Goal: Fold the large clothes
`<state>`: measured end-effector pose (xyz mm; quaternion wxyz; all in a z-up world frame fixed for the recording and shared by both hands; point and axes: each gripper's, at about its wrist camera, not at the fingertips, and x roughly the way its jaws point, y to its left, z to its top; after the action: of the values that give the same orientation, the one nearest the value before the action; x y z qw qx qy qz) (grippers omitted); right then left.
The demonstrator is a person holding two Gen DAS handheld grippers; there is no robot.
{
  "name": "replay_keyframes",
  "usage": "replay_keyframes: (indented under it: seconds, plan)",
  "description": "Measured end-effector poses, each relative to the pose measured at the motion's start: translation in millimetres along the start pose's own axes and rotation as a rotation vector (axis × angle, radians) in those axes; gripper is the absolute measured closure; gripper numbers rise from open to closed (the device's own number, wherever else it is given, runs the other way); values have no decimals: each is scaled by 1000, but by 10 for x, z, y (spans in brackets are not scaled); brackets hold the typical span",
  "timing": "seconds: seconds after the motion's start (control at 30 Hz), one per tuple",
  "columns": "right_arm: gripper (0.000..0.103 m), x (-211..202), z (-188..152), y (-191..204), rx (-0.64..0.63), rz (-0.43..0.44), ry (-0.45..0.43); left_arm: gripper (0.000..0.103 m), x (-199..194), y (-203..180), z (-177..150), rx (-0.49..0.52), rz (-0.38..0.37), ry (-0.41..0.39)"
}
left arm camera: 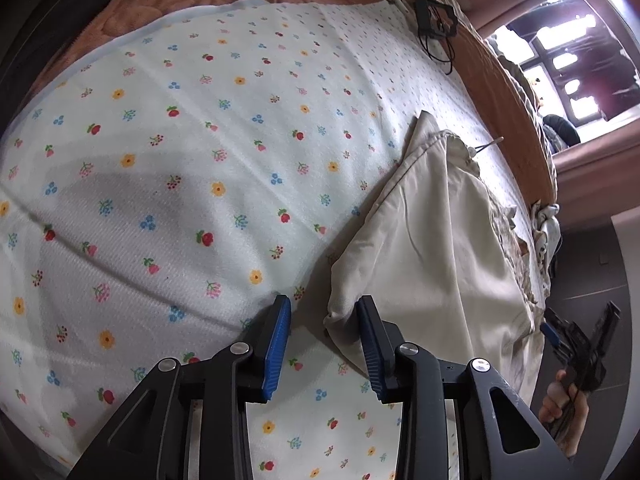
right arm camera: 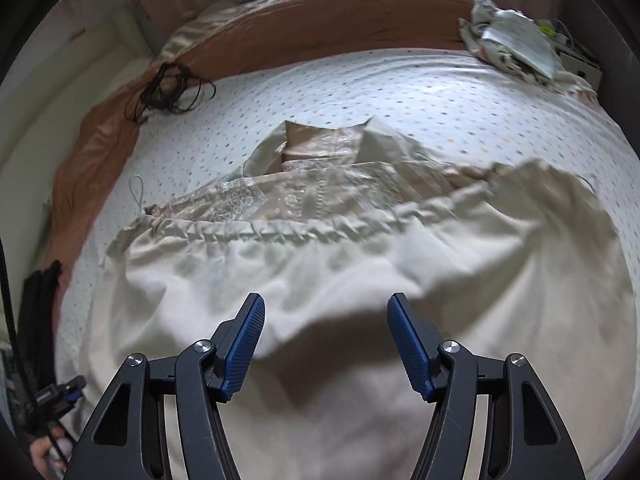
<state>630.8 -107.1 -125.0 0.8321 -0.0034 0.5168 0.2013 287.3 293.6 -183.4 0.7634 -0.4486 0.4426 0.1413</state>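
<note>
A cream dress (right arm camera: 360,280) with a gathered waist and a lace bodice (right arm camera: 312,192) lies spread on the flowered bed sheet (left arm camera: 160,160). In the left wrist view the dress (left arm camera: 432,248) lies at the right, and its skirt corner (left arm camera: 340,312) sits just in front of my open left gripper (left arm camera: 324,312), between the blue pads. My right gripper (right arm camera: 324,312) is open and empty, hovering over the skirt. The right gripper also shows in the left wrist view (left arm camera: 576,340), and the left gripper in the right wrist view (right arm camera: 60,396).
A tangle of black cable (right arm camera: 168,88) lies at the sheet's far corner on an orange blanket (right arm camera: 320,16). Crumpled patterned cloth (right arm camera: 516,44) sits at the far right. A window (left arm camera: 568,60) and dark floor (left arm camera: 592,264) lie beyond the bed.
</note>
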Motion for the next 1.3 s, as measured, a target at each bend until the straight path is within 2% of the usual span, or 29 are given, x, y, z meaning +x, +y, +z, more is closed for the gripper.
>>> replay_keyframes:
  seconds: [0.13, 0.23, 0.37, 0.4, 0.43, 0.53, 0.73, 0.83, 1.0, 1.07, 1.1, 1.13, 1.2, 1.3]
  plan:
    - [44, 378, 114, 77, -6, -9, 79, 67, -2, 46, 7, -11, -9, -3]
    - [46, 653, 164, 85, -10, -47, 128, 67, -12, 74, 7, -24, -15, -5]
    - [56, 885, 249, 102, -36, -86, 124, 67, -14, 77, 18, -29, -15, -10]
    - [66, 910, 282, 123, -53, -83, 123, 67, -13, 77, 21, -28, -14, -12]
    - [81, 940, 330, 141, -69, -73, 126, 67, -10, 76, 28, -27, -13, -14]
    - [98, 969, 469, 145, -94, -70, 119, 67, -8, 71, 40, -27, -10, -17]
    - [101, 853, 699, 142, -76, -51, 49, 67, -14, 67, 25, -24, -11, -22]
    - [102, 951, 716, 120, -68, -78, 47, 67, -19, 52, 31, -26, -8, -20]
    - [102, 1095, 714, 103, -56, -98, 68, 65, -65, 102, 47, -94, -82, 8]
    - [99, 1057, 721, 98, -44, -81, 83, 54, -94, 128, 23, -121, -134, 13]
    - [92, 1020, 716, 81, -30, -63, 92, 43, -113, 133, 8, -128, -151, 8]
    - [74, 983, 706, 59, -19, -49, 95, 35, -142, 136, -13, -136, -175, -2]
    - [56, 828, 654, 30, 1, -26, 67, 33, -177, 136, -46, -148, -191, -13]
    - [53, 570, 546, 48, -15, -26, 19, 33, -134, 135, -56, -170, -226, 14]
